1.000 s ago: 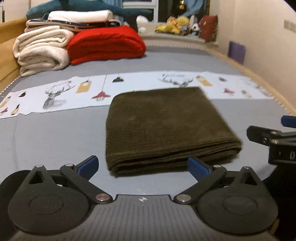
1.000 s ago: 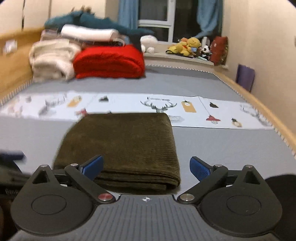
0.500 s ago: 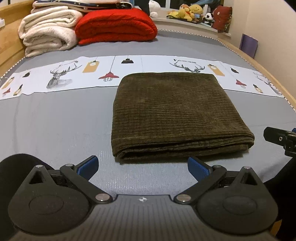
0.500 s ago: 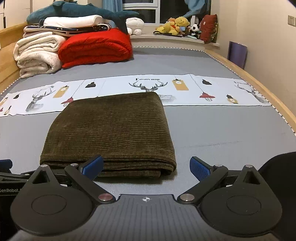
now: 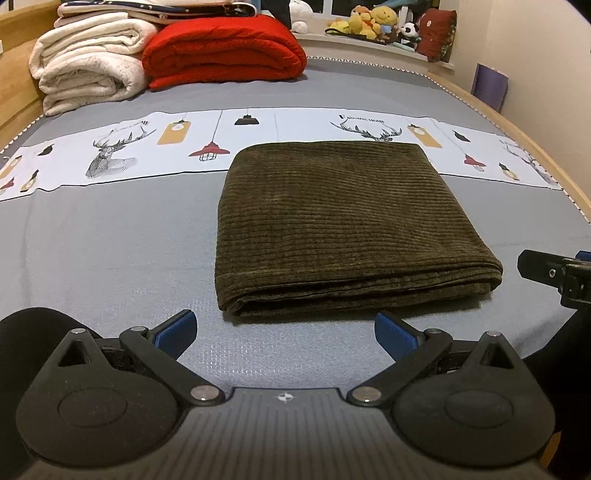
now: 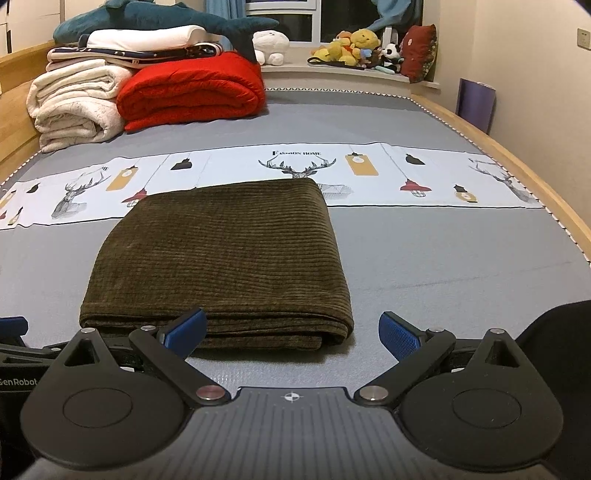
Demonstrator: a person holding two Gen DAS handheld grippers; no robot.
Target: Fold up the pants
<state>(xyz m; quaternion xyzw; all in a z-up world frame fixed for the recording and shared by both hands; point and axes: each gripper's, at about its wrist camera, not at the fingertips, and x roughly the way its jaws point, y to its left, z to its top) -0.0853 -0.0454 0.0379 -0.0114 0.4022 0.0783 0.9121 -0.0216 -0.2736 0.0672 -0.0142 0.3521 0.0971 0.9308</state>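
The dark olive pants (image 5: 343, 225) lie folded in a neat rectangle mid-frame on the grey bed (image 5: 103, 251), both the left gripper (image 5: 284, 332) and right gripper (image 6: 291, 328) spread wide, empty, just short of them.

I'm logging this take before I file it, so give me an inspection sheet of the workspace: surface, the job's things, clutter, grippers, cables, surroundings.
Surface: grey bed cover crossed by a white printed band with deer and lamps.
Job's things: dark olive corduroy pants, folded into a flat rectangle, layered edge nearest the cameras, far edge overlapping the band.
Clutter: folded red quilt, rolled cream blanket, teal plush shark atop the bedding stack at the far end.
Grippers: left gripper open, holding nothing, short of the pants; right gripper open, holding nothing, near their right corner.
Cables: nothing seen.
Surroundings: wooden bed rail, plush toys on the windowsill, purple board against the wall.
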